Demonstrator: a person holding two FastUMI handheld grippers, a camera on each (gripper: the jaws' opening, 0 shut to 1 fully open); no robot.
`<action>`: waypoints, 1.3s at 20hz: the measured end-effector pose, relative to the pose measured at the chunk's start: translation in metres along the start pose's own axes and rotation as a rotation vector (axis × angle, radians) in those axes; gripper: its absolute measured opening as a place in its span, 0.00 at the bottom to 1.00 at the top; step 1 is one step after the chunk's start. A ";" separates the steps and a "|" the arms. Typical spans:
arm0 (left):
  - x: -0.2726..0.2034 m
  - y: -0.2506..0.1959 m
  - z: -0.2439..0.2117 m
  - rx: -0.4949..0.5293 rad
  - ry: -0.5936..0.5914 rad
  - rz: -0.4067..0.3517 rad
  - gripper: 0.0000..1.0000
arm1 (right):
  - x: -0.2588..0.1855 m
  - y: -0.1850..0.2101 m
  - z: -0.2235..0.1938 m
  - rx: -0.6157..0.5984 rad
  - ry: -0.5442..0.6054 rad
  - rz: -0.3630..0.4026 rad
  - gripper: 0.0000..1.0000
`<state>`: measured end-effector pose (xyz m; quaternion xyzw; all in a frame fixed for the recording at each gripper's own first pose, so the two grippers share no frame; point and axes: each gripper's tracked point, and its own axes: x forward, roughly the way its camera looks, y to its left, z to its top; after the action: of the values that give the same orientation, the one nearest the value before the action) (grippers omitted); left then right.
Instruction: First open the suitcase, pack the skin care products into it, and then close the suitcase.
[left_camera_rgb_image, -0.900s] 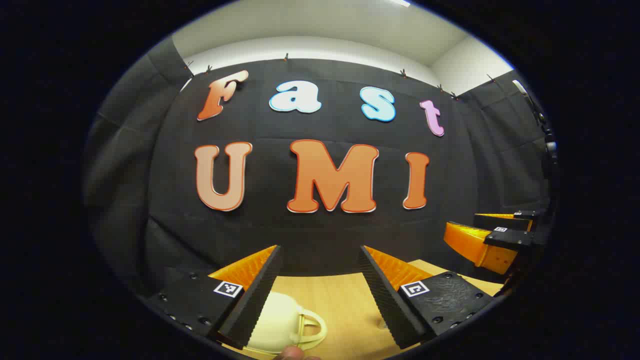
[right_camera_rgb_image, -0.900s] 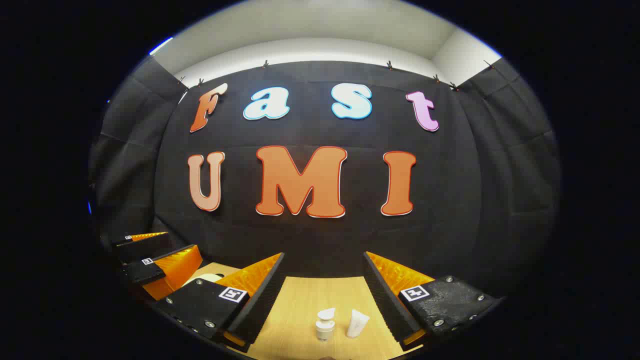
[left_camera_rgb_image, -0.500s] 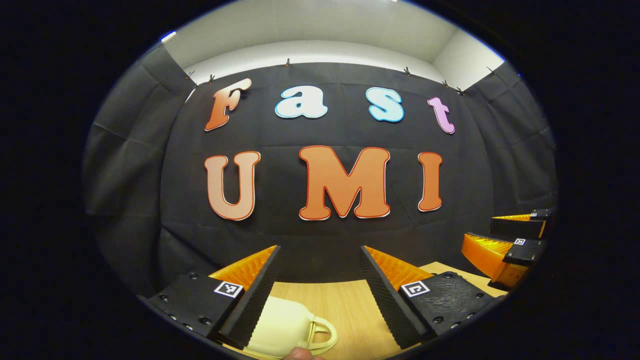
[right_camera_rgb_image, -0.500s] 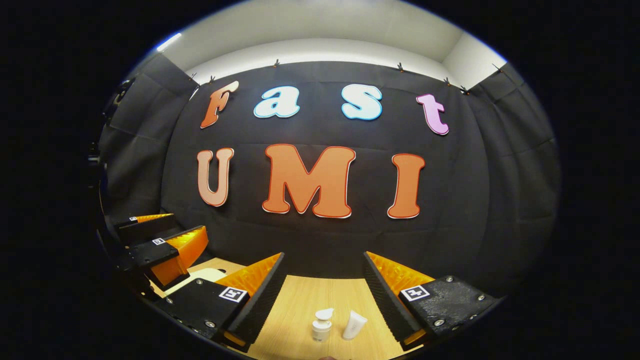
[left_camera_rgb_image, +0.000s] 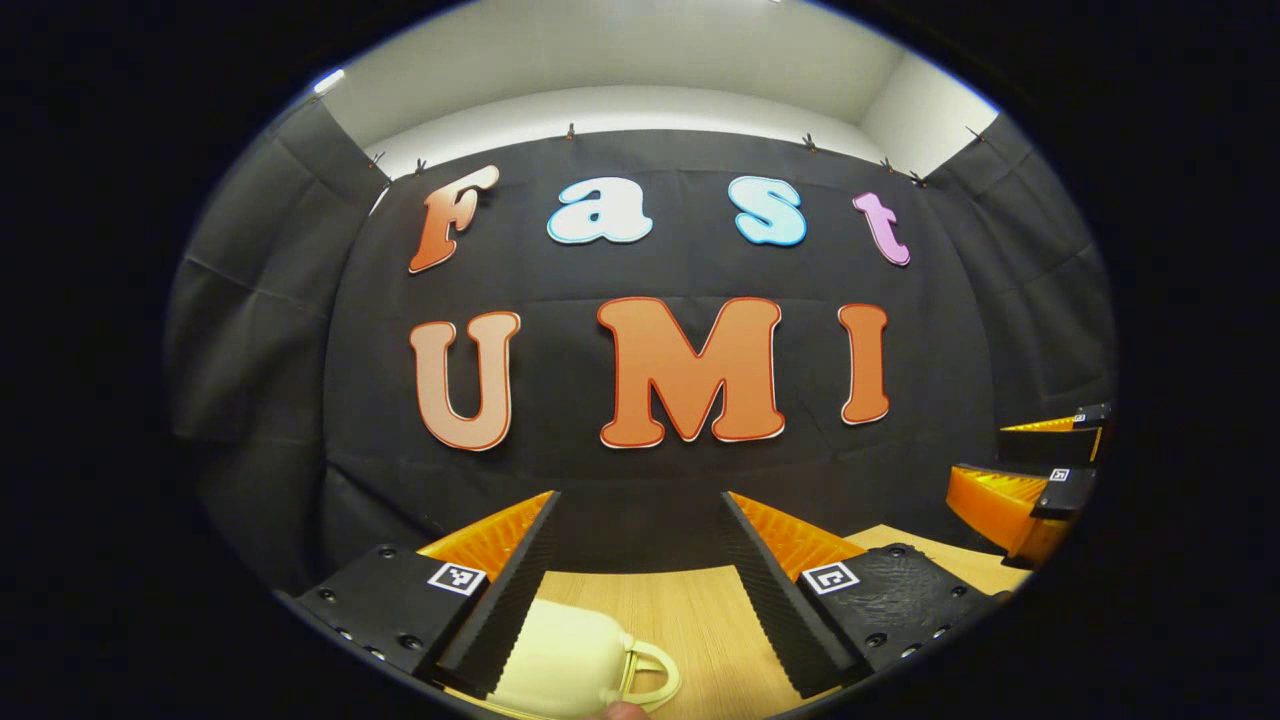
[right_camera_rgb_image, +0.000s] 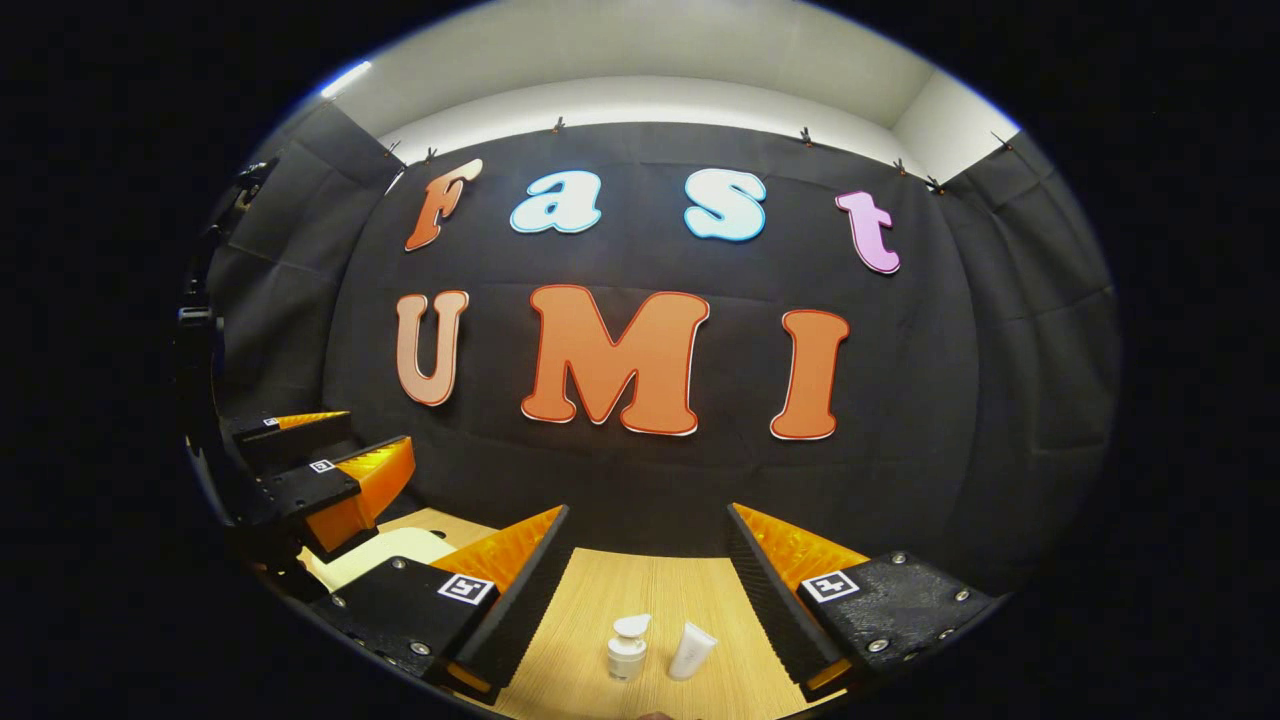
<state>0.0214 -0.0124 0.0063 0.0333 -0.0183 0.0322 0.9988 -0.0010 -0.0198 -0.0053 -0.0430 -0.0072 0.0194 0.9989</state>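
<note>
A small cream suitcase (left_camera_rgb_image: 565, 660) with a loop handle (left_camera_rgb_image: 652, 675) lies shut on the wooden table (left_camera_rgb_image: 700, 610), low in the left gripper view, partly behind my left gripper's left finger. My left gripper (left_camera_rgb_image: 638, 510) hangs open above it, touching nothing. In the right gripper view a white pump bottle (right_camera_rgb_image: 627, 647) and a white tube (right_camera_rgb_image: 690, 650) stand side by side on the table, below my open right gripper (right_camera_rgb_image: 648, 520). The suitcase (right_camera_rgb_image: 385, 553) shows at lower left there, under the left gripper (right_camera_rgb_image: 345, 445).
Black cloth wall stands close behind the table's far edge (right_camera_rgb_image: 650, 555). The right gripper (left_camera_rgb_image: 1010, 460) shows at the right of the left gripper view. A fingertip (left_camera_rgb_image: 625, 710) peeks in at the bottom edge.
Both views have drifted slightly: the suitcase sits a bit further into the left gripper view, and the bottle and tube have shifted left in the right gripper view. Both grippers stay open.
</note>
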 end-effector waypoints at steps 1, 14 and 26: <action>0.001 0.000 -0.002 0.012 0.005 -0.001 0.99 | 0.001 -0.002 -0.002 0.000 0.001 0.000 0.96; 0.011 -0.011 -0.094 0.441 0.137 -0.168 0.86 | 0.022 -0.043 0.000 -0.008 -0.018 -0.027 0.96; -0.006 -0.034 -0.254 0.892 0.343 -0.369 0.98 | 0.012 -0.071 -0.007 -0.045 0.004 -0.098 0.96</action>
<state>0.0266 -0.0291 -0.2492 0.4532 0.1677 -0.1350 0.8650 0.0135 -0.0903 -0.0066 -0.0653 -0.0078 -0.0299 0.9974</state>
